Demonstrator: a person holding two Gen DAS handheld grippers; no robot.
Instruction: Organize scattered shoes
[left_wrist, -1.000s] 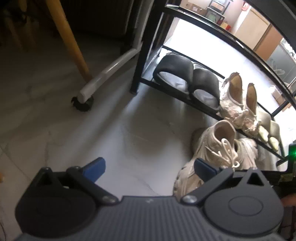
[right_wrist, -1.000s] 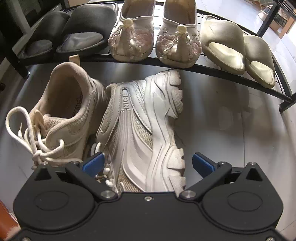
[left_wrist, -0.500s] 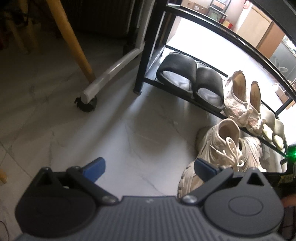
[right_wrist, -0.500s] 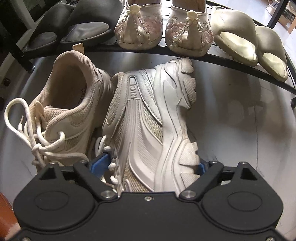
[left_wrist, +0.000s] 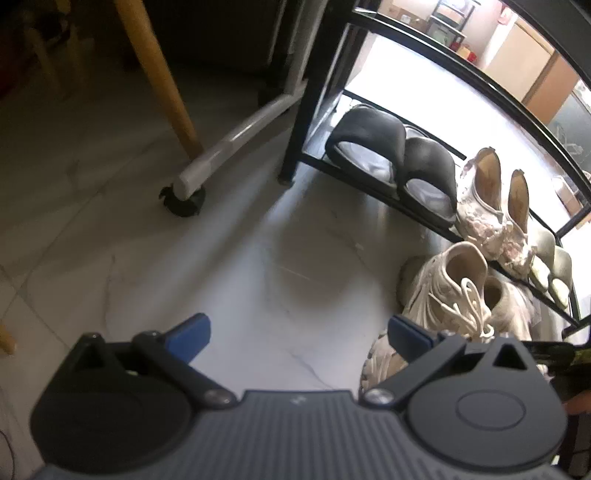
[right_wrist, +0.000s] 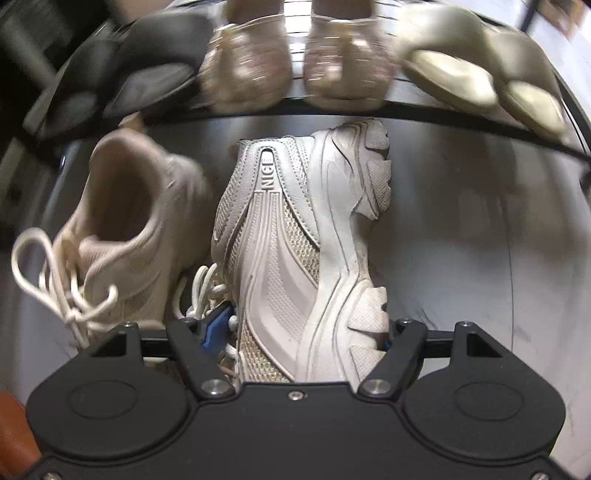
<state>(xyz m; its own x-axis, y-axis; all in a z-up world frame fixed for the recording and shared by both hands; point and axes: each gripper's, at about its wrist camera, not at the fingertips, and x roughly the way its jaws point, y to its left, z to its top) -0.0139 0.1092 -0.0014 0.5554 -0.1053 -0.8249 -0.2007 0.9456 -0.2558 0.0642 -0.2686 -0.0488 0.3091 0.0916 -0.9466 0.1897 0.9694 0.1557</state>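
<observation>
My right hand-held gripper (right_wrist: 303, 332) is clamped on the white chunky-soled sneaker (right_wrist: 295, 243), which lies on its side between the two fingers: the left blue pad (right_wrist: 218, 325) presses in at the laces, and the right finger meets the lugged sole. The sneaker's heel points away from me toward the shoe rack (right_wrist: 369, 114). Its upper is open mesh with raised, curving rubbery bands, and the thick sole is cut into blocky treads. A moulded tab near the heel reads "NICE", as far as I can make out.

Just left of it, touching or nearly so, stands its beige mate (right_wrist: 129, 229), upright, with a soft knit collar and loose white laces (right_wrist: 55, 280) looped outward.

My left hand-held gripper (left_wrist: 299, 332) hangs with its fingers wide apart over bare, pale, veined floor tile (left_wrist: 258, 266), holding nothing. The two sneakers (left_wrist: 454, 295) sit just beyond its right finger, close under the rack.

On the rack's lowest bar, from the left, sit a pair of black slides (left_wrist: 391, 158) with smooth, rounded straps, a pair of pale embroidered flats (left_wrist: 491, 206), and a pair of cream slides (left_wrist: 550, 266). In the right wrist view these are all blurred. A yellow wooden leg (left_wrist: 159, 74) and a white tube on a black caster (left_wrist: 183, 195) stand to the rack's left.
</observation>
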